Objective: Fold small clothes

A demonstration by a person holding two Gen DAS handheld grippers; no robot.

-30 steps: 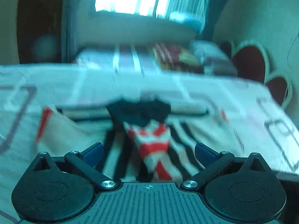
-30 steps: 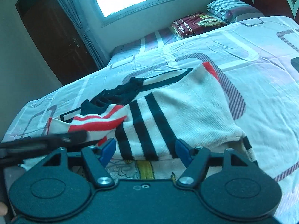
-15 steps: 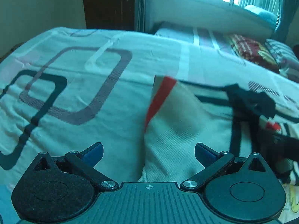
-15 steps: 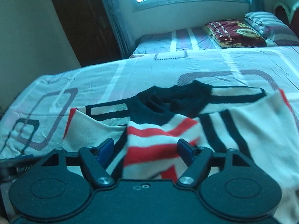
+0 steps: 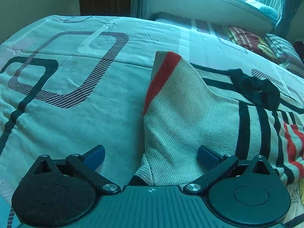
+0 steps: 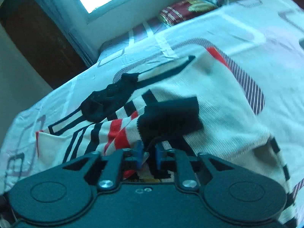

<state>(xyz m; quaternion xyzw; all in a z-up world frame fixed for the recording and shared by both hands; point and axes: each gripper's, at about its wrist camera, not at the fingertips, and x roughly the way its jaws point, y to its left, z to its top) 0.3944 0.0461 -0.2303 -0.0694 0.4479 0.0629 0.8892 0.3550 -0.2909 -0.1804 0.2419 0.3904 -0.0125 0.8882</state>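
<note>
A cream knit sweater [image 5: 182,114] with black and red stripes lies on the bed; a red-edged cuff sticks up at its left. It also shows in the right wrist view [image 6: 218,102]. My left gripper [image 5: 151,154] is open, its jaws either side of the sweater's near left edge. My right gripper [image 6: 148,151] is shut on the sweater's striped sleeve, whose dark cuff [image 6: 169,117] stands up just ahead of the fingers. The black collar [image 6: 108,98] lies crumpled beyond it.
The patterned bedsheet [image 5: 76,79] spreads to the left of the sweater. A second bed with a red folded blanket [image 5: 248,39] and a pillow stands under the window. A dark wooden door [image 6: 38,43] is at the left.
My right gripper has closed on the striped sleeve and lifted its cuff. My left gripper stays open and has edged closer to the sweater's left edge.
</note>
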